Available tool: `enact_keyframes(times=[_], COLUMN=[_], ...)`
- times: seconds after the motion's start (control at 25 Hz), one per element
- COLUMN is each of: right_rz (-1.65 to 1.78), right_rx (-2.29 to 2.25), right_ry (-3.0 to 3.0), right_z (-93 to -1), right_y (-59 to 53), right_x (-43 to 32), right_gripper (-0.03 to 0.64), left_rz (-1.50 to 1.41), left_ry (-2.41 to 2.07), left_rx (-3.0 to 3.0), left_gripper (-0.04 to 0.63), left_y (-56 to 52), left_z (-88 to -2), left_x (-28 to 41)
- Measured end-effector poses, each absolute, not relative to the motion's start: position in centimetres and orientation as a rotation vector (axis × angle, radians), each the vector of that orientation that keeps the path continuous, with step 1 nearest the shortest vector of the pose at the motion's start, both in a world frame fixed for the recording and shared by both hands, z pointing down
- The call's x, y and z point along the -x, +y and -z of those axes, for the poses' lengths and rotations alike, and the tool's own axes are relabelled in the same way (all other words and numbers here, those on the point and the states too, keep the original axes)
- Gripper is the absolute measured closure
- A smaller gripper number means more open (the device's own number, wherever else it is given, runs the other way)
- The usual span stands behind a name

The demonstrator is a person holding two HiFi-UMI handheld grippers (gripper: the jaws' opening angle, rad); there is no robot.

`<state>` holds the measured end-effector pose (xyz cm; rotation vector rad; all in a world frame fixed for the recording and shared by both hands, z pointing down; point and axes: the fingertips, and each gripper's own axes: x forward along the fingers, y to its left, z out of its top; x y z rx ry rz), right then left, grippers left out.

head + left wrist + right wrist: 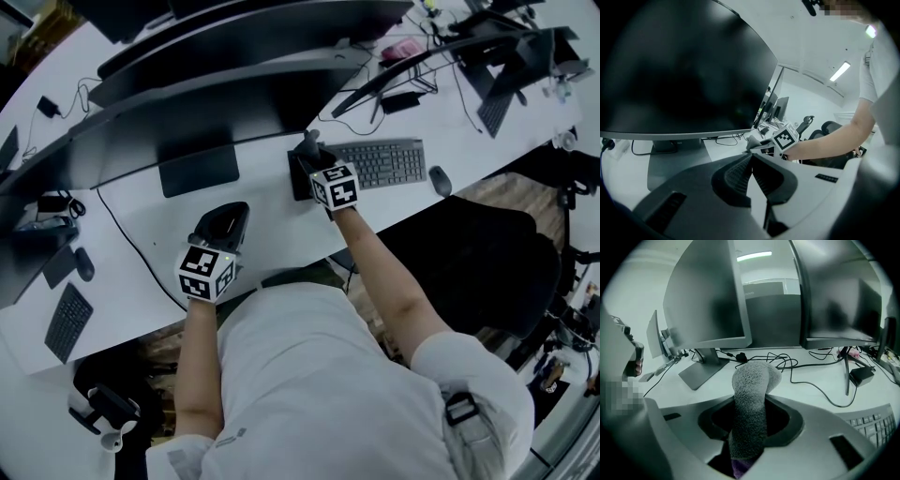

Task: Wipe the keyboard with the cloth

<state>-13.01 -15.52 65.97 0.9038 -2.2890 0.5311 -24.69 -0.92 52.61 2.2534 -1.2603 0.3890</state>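
While the right gripper (309, 150) clamps the grey cloth (750, 418) just left of the keyboard (380, 162) (frame centre-right), wiping looks unstarted, cloth off the keys; left gripper (751, 164) jaws pressed together, empty.

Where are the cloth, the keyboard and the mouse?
cloth (750, 413), right gripper view, its grey middle.
keyboard (384, 164), head view, centre of its keys.
mouse (440, 180), head view, its top.

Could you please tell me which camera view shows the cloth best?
The right gripper view: the cloth fills the centre, clamped upright in the right gripper. The head view shows only a small grey tuft beside the keyboard; the left gripper view shows a distant grey scrap.
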Motion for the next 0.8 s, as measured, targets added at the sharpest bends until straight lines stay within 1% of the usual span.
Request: enact_keyframes(times=[0.4, 0.8], right_rz=[-0.537, -0.575], right_rx=[-0.810, -0.793], right_ry=[-2.329, -2.323], right_z=[-65.6, -65.8], right_y=[-12.8, -10.2], right_x=[17.4, 16.5], right_gripper=[0.468, 0.471], left_rz=[-0.369, -0.345], left_ry=[-1.230, -1.143], left_rx=[-2.265, -2.297], left_gripper=[0.594, 0.593], left_y=[-0.4, -0.6], left_z=[-52.7, -52.8], left_x=[24.7, 23.6])
